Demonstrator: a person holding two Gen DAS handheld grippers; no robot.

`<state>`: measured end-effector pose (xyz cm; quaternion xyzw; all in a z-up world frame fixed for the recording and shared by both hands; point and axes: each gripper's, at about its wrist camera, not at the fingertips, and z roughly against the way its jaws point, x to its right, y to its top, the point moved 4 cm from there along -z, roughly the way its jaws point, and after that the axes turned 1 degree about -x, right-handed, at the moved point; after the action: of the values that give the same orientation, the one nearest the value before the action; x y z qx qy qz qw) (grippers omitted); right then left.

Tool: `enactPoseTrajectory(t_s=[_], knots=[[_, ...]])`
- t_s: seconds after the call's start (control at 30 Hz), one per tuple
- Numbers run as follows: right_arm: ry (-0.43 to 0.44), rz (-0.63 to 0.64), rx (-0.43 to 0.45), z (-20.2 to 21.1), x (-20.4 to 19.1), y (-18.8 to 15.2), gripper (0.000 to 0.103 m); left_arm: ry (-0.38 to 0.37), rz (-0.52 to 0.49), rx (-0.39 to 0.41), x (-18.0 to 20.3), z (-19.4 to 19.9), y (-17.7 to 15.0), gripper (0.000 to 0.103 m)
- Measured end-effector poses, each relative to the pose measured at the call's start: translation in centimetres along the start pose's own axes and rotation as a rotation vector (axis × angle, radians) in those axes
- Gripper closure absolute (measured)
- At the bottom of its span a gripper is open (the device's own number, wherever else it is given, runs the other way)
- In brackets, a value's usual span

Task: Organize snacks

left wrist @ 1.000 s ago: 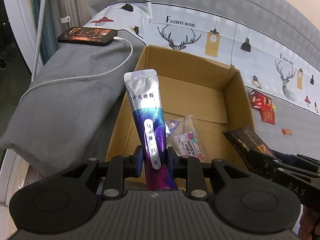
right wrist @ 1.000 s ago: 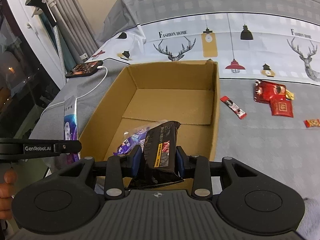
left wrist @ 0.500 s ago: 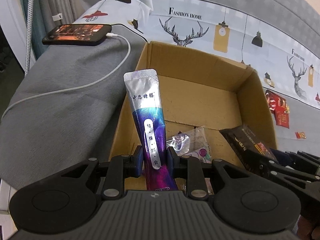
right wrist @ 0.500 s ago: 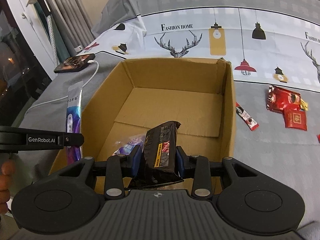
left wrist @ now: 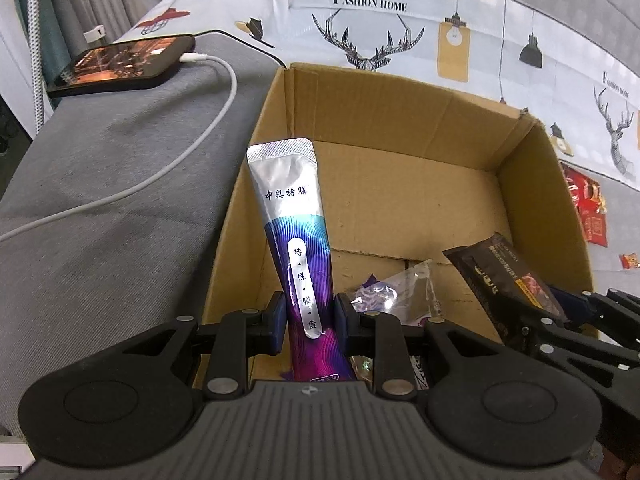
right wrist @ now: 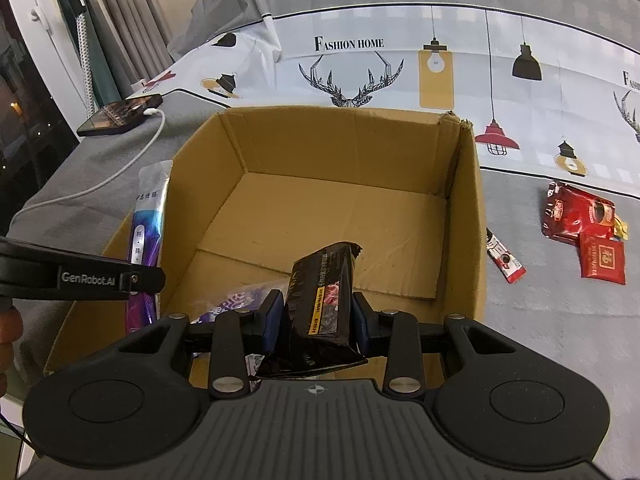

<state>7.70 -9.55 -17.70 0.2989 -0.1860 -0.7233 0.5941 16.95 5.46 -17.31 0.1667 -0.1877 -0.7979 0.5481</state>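
Note:
An open cardboard box (left wrist: 400, 184) (right wrist: 464, 216) lies on the bed. My left gripper (left wrist: 309, 322) is shut on a tall silver and purple snack pouch (left wrist: 298, 240), upright over the box's near left corner; the same pouch (right wrist: 146, 216) shows at the box's left wall in the right wrist view. My right gripper (right wrist: 318, 322) is shut on a black snack packet (right wrist: 324, 296), also visible as the black packet (left wrist: 504, 280) at the right of the left wrist view. A clear purple-printed bag (left wrist: 396, 294) (right wrist: 228, 300) rests on the box floor.
Red snack packets (right wrist: 588, 232) and a red stick sachet (right wrist: 506, 258) lie on the grey sheet right of the box. A phone (left wrist: 124, 64) (right wrist: 120, 114) with a white charging cable (left wrist: 188, 152) sits on the grey blanket to the left. Curtains (right wrist: 96, 40) hang at the far left.
Both grippers have moved forward and down toward the box with their packets still held. The box now looms larger and the bag inside sits closer beneath them.

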Motion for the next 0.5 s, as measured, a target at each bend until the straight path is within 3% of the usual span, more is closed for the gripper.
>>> enactPoseTrajectory(t_s=[0.17, 0.23, 0.3, 0.33, 0.4, 0.5], knots=[[-0.005, 0.001, 0.004, -0.8, 0.3, 0.2, 0.064, 0.020, -0.019, -0.016, 0.4, -1.2, 0.3, 0.074], [-0.006, 0.004, 0.008, -1.0, 0.4, 0.3, 0.064, 0.038, -0.028, -0.023, 0.5, -1.8, 0.5, 0.062], [0.001, 0.006, 0.010, -1.3, 0.5, 0.4, 0.062, 0.045, -0.036, -0.042, 0.5, -2.1, 0.7, 0.013], [-0.003, 0.002, 0.009, -1.3, 0.6, 0.4, 0.060, 0.035, -0.039, -0.043, 0.6, -2.0, 0.8, 0.008], [-0.020, -0.013, 0.006, -0.9, 0.7, 0.5, 0.033, 0.015, -0.043, -0.025, 0.7, -1.4, 0.6, 0.004], [-0.036, -0.025, 0.032, 0.5, 0.9, 0.5, 0.024, 0.045, -0.091, -0.029, 1.3, -0.1, 0.2, 0.001]])
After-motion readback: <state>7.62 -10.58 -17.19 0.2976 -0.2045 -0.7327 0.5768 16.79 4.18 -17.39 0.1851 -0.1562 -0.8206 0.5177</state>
